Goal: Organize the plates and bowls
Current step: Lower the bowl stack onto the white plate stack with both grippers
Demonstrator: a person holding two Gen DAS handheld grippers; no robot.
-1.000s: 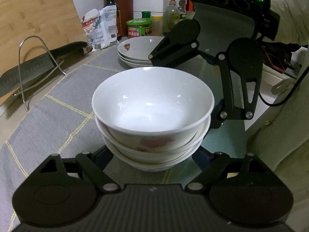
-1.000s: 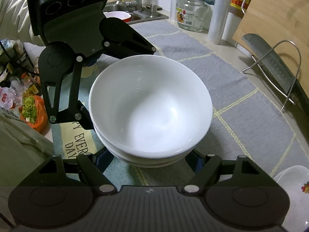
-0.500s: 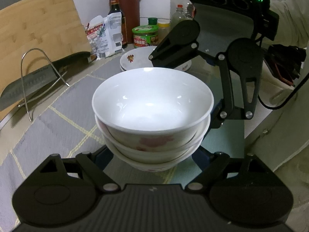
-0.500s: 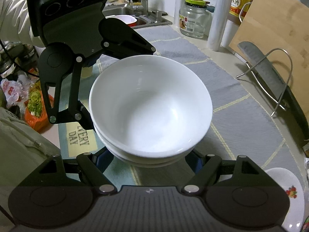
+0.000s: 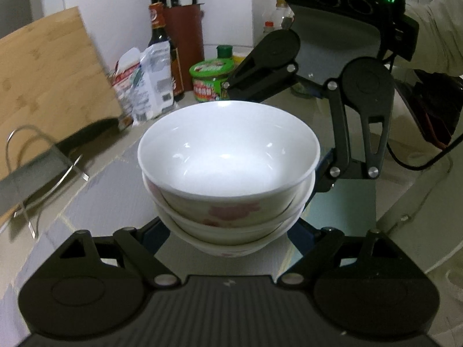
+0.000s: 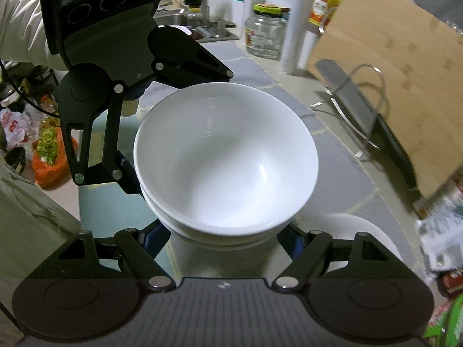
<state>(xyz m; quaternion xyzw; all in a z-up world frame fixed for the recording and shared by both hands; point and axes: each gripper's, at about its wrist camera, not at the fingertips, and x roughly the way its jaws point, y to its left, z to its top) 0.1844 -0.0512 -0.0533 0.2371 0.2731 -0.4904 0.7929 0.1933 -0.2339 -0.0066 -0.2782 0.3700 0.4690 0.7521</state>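
Since a second ago the bowl stack (image 5: 228,173) has come up off the grey mat (image 6: 341,173) and travelled sideways; the plates that lay behind it are gone from the left view, and the cutting board (image 5: 49,92) sits closer. I carry the stack between both tools: my left gripper (image 5: 228,231) clamps its lower bowls from one side, my right gripper (image 6: 225,231) clamps the opposite side. Three nested white bowls, top one empty, pink flower print on the outer walls. White plates (image 6: 361,231) lie on the mat under the right gripper. Green-lidded tub (image 5: 212,79), sauce bottle (image 5: 162,43) and knife holder (image 5: 185,34) stand against the wall.
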